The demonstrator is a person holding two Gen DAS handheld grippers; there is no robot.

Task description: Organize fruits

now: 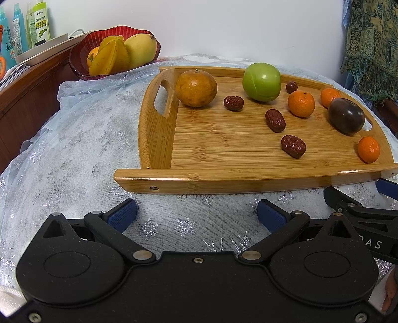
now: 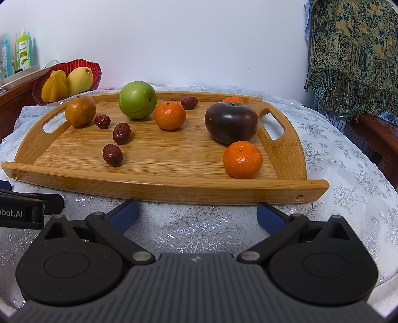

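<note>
A bamboo tray (image 1: 211, 159) (image 2: 161, 183) lies on the cloth-covered table. On it sit a brownish orange (image 1: 196, 88) (image 2: 80, 111), a green apple (image 1: 261, 82) (image 2: 137, 100), a dark purple tomato (image 1: 346, 116) (image 2: 231, 122), three small tangerines, nearest one (image 2: 242, 159) (image 1: 369, 149), and several red dates (image 1: 293, 146) (image 2: 113, 155). My left gripper (image 1: 197, 215) and right gripper (image 2: 197, 213) hover open just short of the tray's near rim, side by side, with nothing between their blue pads.
A red glass bowl (image 1: 79, 64) (image 2: 98, 74) holding a mango and a starfruit stands at the back left beside a wooden cabinet with bottles (image 1: 37, 22). A patterned shawl (image 2: 353, 54) hangs at the right. The snowflake tablecloth (image 1: 82, 149) surrounds the tray.
</note>
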